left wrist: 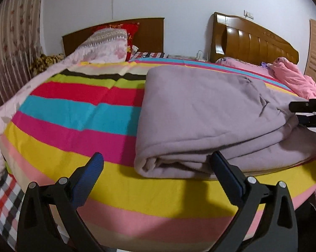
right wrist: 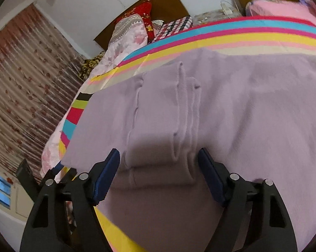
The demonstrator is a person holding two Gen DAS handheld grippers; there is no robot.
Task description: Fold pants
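Note:
Lilac fleece pants lie folded in layers on a bed with a bright striped sheet. My left gripper is open, low at the bed's near edge, its jaws either side of the folded corner of the pants. My right gripper is open above the pants, its jaws straddling the ribbed cuffs without gripping them. The right gripper also shows at the right edge of the left wrist view. The left gripper shows at the lower left of the right wrist view.
A floral quilt and red pillow lie by a dark headboard. A second bed with a wooden headboard holds pink bedding. A patterned curtain hangs on the left. Checked fabric hangs below the bed's edge.

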